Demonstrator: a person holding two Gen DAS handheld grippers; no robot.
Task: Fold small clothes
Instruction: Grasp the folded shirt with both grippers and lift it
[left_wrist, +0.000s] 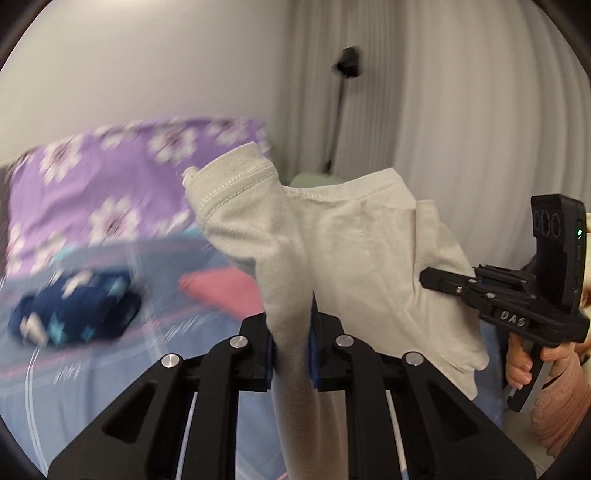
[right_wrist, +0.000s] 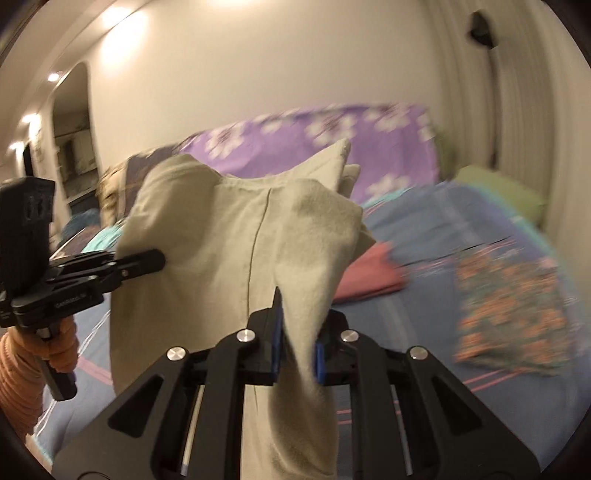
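A small beige garment (left_wrist: 332, 236) hangs in the air above the bed, held by both grippers. My left gripper (left_wrist: 293, 332) is shut on one bunched part of it; the cloth runs down between its fingers. My right gripper (right_wrist: 297, 332) is shut on another part of the same garment (right_wrist: 236, 236). The right gripper also shows in the left wrist view (left_wrist: 424, 275), its tip pressed into the cloth's right side. The left gripper shows in the right wrist view (right_wrist: 160, 260) at the cloth's left side.
Below lies a bed with a blue sheet (right_wrist: 424, 236). On it are a navy star-patterned bundle (left_wrist: 74, 310), a pink garment (left_wrist: 221, 291) (right_wrist: 369, 273) and an orange-flowered cloth (right_wrist: 513, 306). A purple flowered pillow (left_wrist: 110, 177) is behind. White curtains (left_wrist: 461, 92) hang at the right.
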